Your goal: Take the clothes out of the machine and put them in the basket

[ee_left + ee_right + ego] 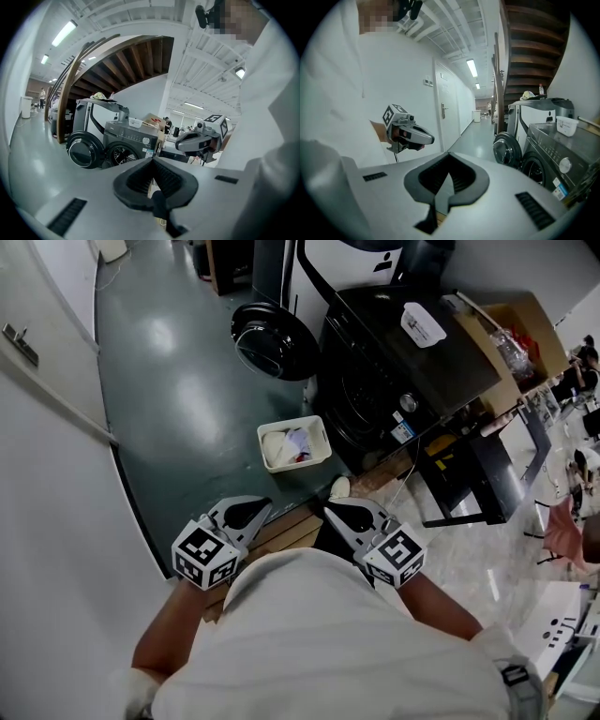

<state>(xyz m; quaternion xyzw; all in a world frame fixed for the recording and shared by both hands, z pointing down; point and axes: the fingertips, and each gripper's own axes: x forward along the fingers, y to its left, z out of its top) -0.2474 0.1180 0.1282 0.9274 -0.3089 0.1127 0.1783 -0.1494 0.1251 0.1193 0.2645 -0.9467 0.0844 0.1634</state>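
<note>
The dark washing machine (394, 381) stands ahead with its round door (272, 339) swung open to the left. In front of it on the green floor sits the white basket (324, 441) with pale clothes (278, 448) in it. My left gripper (258, 508) and right gripper (337, 512) are held side by side close to my chest, well short of the basket. Both are shut with nothing between the jaws. The left gripper view shows its own gripper (152, 161), the machine (129, 147) and the right gripper (180, 144). The right gripper view shows its own gripper (449, 154) and the left gripper (427, 138).
A small white tub (424, 324) lies on top of the machine. A cardboard box (525, 334) stands to its right, and a black frame (469, 486) lower right. Wooden boards (291, 531) lie under the grippers. A white wall with a door (37, 381) runs along the left.
</note>
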